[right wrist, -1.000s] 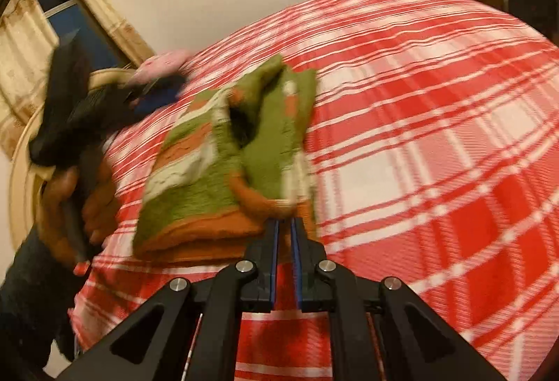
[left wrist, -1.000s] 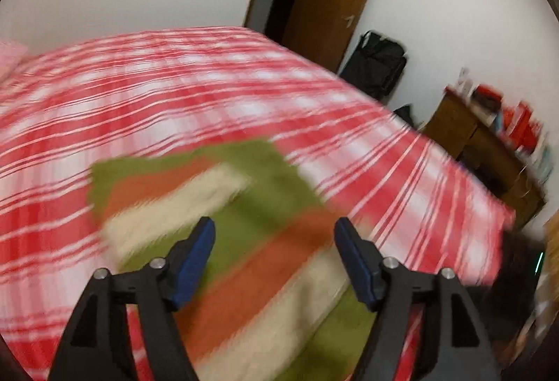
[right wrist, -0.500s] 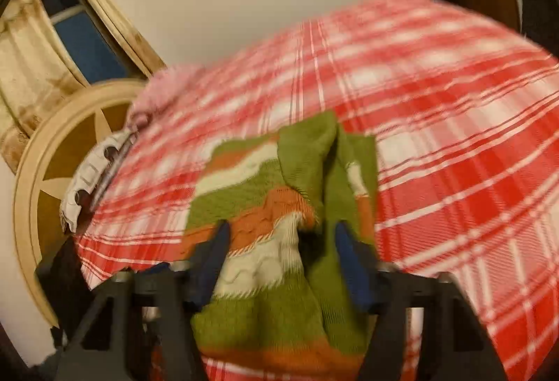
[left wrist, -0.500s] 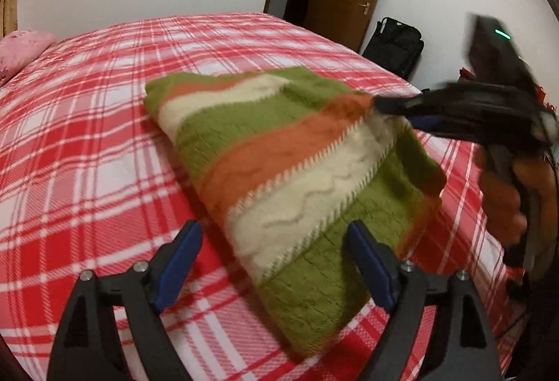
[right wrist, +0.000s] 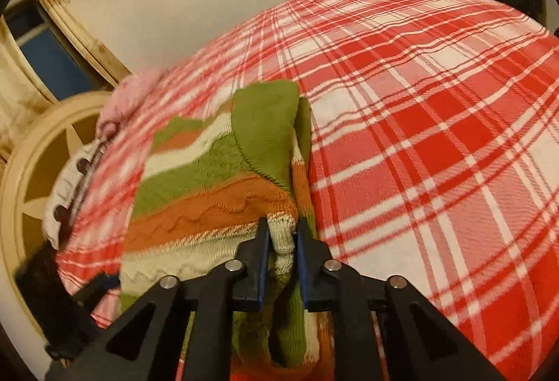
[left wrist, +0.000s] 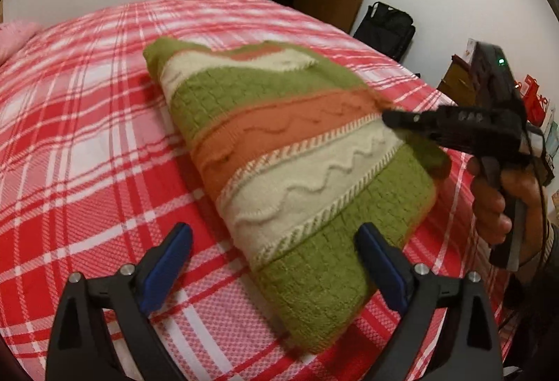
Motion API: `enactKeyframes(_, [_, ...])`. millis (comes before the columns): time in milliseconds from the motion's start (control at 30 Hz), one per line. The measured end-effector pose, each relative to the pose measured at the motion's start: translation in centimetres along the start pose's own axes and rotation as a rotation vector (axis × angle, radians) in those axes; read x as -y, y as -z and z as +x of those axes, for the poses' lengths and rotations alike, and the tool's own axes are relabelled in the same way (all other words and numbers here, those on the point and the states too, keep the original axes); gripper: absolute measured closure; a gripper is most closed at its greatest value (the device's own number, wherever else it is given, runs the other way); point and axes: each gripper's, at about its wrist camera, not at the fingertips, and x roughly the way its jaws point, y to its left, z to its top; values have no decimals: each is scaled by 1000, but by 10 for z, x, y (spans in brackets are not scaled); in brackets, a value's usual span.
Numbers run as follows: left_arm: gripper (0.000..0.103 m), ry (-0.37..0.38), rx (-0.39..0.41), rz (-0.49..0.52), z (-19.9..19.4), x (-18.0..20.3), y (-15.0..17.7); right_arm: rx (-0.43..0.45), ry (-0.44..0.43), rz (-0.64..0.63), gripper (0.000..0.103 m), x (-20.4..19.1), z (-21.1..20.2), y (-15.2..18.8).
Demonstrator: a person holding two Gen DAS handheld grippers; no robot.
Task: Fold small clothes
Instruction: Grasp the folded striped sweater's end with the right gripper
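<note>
While the left tongs gape empty, only the right-wrist view shows the right tongs, just easing apart, pinching the sweater.

Warm, fairly bright indoor light falls from above, leaving a soft shadow along the near edge of the striped sweater on the bed. Both fisheye views bend the room hard and end in black corners. The left view is mostly sharp, though the right claw smears. The right view is blurred leftward, and its window is dark.
</note>
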Motion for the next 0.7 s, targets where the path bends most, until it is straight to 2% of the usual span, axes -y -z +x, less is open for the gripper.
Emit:
enactKeyframes(33, [5, 4, 0, -10, 0, -2, 0, 3, -7, 13, 67, 1, -2, -1])
enactKeyframes(100, [4, 9, 4, -21, -3, -3, 4, 8, -14, 16, 57, -2, -12, 0])
enactKeyframes(167, [3, 9, 6, -35, -4, -4, 5, 18, -66, -4, 57, -10, -26, 7])
enactKeyframes(233, [3, 11, 5, -38, -4, -4, 5, 36, -73, -58, 57, -19, -43, 18])
enactKeyframes(267, [3, 9, 6, -37, -5, -4, 6, 36, -55, -87, 57, -24, -47, 23])
enactKeyframes(300, [2, 6, 6, -36, -5, -4, 6, 20, -33, -106, 63, -27, -47, 28])
enactKeyframes(333, [2, 3, 6, -35, -5, -4, 6, -23, 40, -119, 76, -27, -42, 35])
enactKeyframes(433, [0, -19, 7, -27, -6, -1, 8, -88, 124, -71, 77, -9, -29, 50])
enactKeyframes(500, [0, -52, 11, -8, -7, 4, 10, -95, 97, -26, 77, 2, -29, 54])
enactKeyframes(567, [0, -79, 15, 17, -7, 9, 11, -107, 109, -36, 77, -1, -31, 53])
enactKeyframes(633, [0, -93, 9, 27, -4, 8, 9, -88, 150, -64, 76, -10, -37, 48])
enactKeyframes(700, [0, -97, 3, 30, -3, 7, 8, -7, 174, -88, 76, -23, -53, 35])
